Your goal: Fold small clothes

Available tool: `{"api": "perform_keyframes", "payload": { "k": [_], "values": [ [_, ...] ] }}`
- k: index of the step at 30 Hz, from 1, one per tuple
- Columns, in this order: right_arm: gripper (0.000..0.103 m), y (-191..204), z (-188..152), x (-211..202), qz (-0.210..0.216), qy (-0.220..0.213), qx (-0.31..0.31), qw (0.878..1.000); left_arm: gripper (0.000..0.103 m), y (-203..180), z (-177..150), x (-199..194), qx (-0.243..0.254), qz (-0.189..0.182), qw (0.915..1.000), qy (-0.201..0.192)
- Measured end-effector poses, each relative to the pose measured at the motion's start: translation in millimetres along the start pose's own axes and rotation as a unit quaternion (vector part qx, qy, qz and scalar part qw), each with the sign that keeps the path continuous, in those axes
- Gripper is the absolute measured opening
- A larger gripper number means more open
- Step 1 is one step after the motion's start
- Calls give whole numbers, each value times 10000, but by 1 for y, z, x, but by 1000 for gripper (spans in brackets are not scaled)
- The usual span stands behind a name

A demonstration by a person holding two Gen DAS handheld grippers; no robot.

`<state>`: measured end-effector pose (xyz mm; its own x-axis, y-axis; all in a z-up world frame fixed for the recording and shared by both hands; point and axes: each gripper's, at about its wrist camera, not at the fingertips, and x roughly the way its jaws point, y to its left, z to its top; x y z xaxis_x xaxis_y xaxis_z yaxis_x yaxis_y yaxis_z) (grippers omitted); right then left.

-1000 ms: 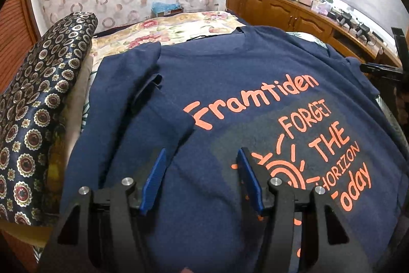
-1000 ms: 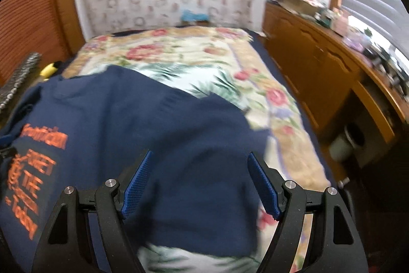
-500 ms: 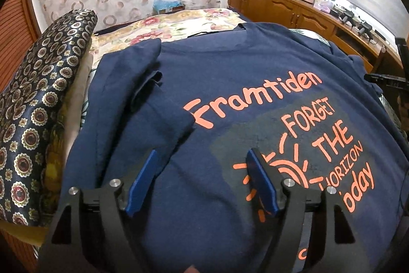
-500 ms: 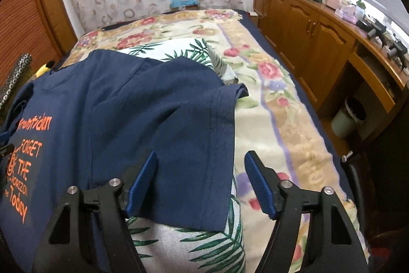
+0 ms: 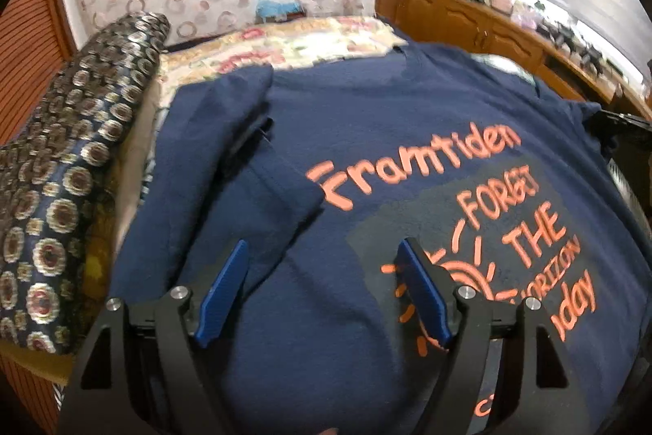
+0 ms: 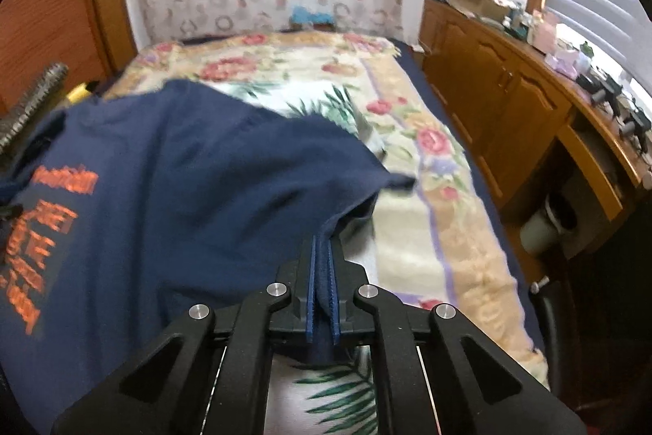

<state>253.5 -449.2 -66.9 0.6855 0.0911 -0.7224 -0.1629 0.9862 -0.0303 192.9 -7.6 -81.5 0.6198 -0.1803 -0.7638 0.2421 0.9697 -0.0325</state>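
Observation:
A navy T-shirt [image 5: 387, 117] with orange lettering lies spread front-up on the bed. Its left sleeve [image 5: 252, 190] is folded in over the chest. My left gripper [image 5: 324, 243] hovers over the lower front of the shirt. Its jaws are opening and its blue pads [image 5: 222, 296] hold nothing. In the right wrist view the same T-shirt [image 6: 183, 157] fills the left half. My right gripper [image 6: 322, 243] is shut on the edge of the right sleeve [image 6: 346, 182], and the navy cloth is pinched between the pads and lifted a little off the bedspread.
A floral bedspread [image 6: 407, 190] covers the bed under the shirt. A dark patterned cushion [image 5: 61, 170] lies along the left edge. Wooden cabinets [image 6: 509, 100] with a cluttered top run along the right wall, and a small bin [image 6: 546, 227] stands below them.
My right gripper has closed from wide open onto the shirt's right sleeve edge and raised it slightly. The left jaws have spread wider while staying in place over the shirt.

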Motion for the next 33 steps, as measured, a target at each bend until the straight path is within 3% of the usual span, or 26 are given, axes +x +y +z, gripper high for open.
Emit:
{"api": "perform_keyframes", "payload": {
  "k": [12, 18, 24, 26, 27, 28, 33],
  "values": [
    [3, 75, 52, -24, 1051, -647, -412, 9915, 76, 13, 23, -53, -169, -17, 9978, -637],
    [3, 134, 59, -12, 1671, -535, -814, 9811, 76, 21, 25, -59, -272, 21, 9969, -733],
    [3, 175, 53, 3, 1995, -353, -1006, 9741, 76, 29, 20, -60, -411, 56, 9966, -717],
    [18, 180, 53, 6, 1958, -340, -1033, 9746, 76, 30, 21, -61, -414, 73, 9966, -712],
    [34, 181, 53, 6, 1883, -351, -1057, 9758, 76, 31, 22, -61, -410, 83, 9966, -716],
    [40, 181, 53, 7, 1839, -363, -1070, 9764, 76, 31, 23, -61, -408, 93, 9965, -723],
    [45, 159, 57, 8, 1485, -438, -990, 9830, 76, 37, 32, -61, -335, 76, 9967, -741]
  ]
}}
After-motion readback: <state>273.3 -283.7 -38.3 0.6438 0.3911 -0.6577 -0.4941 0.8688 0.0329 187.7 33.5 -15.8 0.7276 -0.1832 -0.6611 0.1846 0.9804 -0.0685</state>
